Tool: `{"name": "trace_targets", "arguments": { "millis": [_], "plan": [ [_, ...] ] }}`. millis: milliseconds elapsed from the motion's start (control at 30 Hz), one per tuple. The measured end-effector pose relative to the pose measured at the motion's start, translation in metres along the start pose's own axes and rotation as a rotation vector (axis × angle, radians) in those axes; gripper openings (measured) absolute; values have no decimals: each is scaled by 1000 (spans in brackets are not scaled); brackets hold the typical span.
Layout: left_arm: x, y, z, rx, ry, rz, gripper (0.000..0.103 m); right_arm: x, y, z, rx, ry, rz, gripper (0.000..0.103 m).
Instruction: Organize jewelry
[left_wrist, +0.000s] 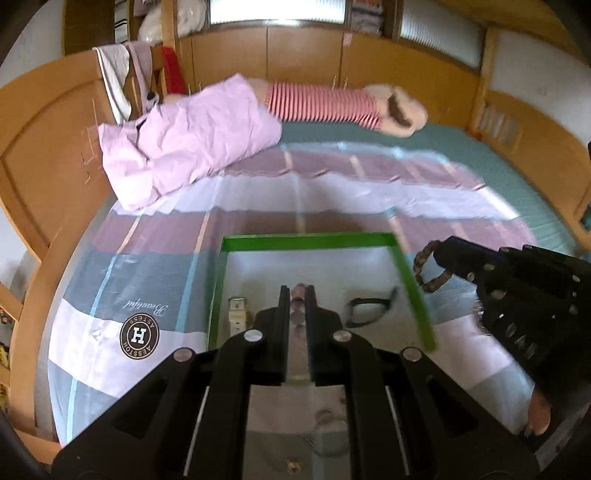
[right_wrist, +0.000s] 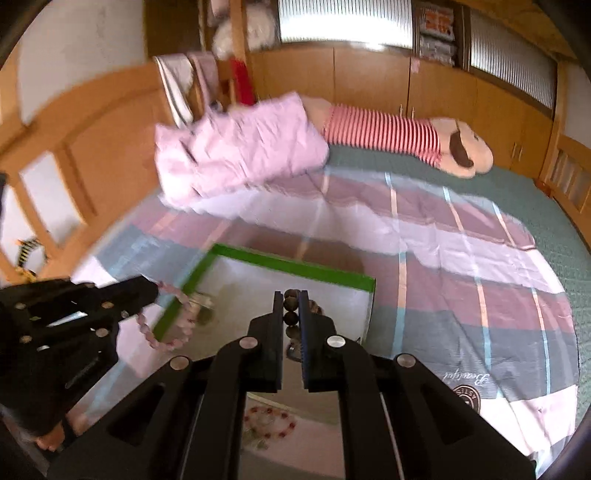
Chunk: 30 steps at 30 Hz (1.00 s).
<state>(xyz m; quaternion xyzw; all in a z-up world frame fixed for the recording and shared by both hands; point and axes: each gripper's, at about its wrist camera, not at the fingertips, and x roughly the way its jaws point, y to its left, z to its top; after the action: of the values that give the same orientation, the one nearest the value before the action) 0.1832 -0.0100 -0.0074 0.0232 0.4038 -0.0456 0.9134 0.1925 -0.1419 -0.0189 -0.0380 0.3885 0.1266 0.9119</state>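
A green-rimmed tray (left_wrist: 306, 240) with a pale floor lies on the bed; it also shows in the right wrist view (right_wrist: 295, 266). My left gripper (left_wrist: 297, 291) is shut on a pink bead bracelet (left_wrist: 298, 295) above the tray; from the right wrist view the bracelet (right_wrist: 162, 332) hangs as a loop from the left gripper (right_wrist: 153, 290) over the tray's left rim. My right gripper (right_wrist: 291, 301) is shut on a dark brown bead bracelet (right_wrist: 291, 310); in the left wrist view that bracelet (left_wrist: 428, 271) hangs from the right gripper (left_wrist: 441, 247) by the tray's right rim.
Inside the tray lie a white watch (left_wrist: 236, 314) and a black band (left_wrist: 365, 310). The tray rests on a striped sheet (left_wrist: 155, 280). A pink quilt (left_wrist: 184, 144) and a striped plush doll (left_wrist: 332, 101) lie at the bed's far side. Wooden cabinets (left_wrist: 295, 51) surround the bed.
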Motion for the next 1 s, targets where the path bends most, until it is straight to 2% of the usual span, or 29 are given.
{"name": "trace_targets", "arguments": {
  "millis": [100,233,267,300,333,367,400,533,667,733,867,900,1000],
  "plan": [
    [36,1,-5,4,42,38,8,42,1,-16,39,90,-14,8],
    [82,5,-19,-17,143,43,9,75,2,-32,71,153,-63,8],
    [85,5,-22,-15,149,49,9,78,2,-34,70,161,-89,16],
    [87,6,-24,-18,148,60,13,77,0,-35,74,165,-97,24],
    [85,8,-25,-26,141,59,21,71,-3,-35,84,155,-77,38],
    [81,9,-25,-34,133,56,43,66,-5,-36,93,141,-60,47],
    [73,11,-27,-41,111,55,52,54,-8,-36,100,122,-46,48],
    [28,14,-43,-25,25,14,52,4,-20,-49,153,60,18,49],
    [-1,11,-74,-5,9,-38,51,-24,-22,-78,158,70,73,46],
    [-2,7,-93,2,42,-64,46,-19,-18,-93,147,109,68,40],
    [18,1,-120,-11,131,-61,34,18,-13,-121,171,234,30,36],
    [24,3,-126,-38,164,-64,34,29,-10,-128,170,265,15,36],
    [29,7,-140,-84,195,-66,34,54,-3,-141,167,317,-35,36]
  ]
}}
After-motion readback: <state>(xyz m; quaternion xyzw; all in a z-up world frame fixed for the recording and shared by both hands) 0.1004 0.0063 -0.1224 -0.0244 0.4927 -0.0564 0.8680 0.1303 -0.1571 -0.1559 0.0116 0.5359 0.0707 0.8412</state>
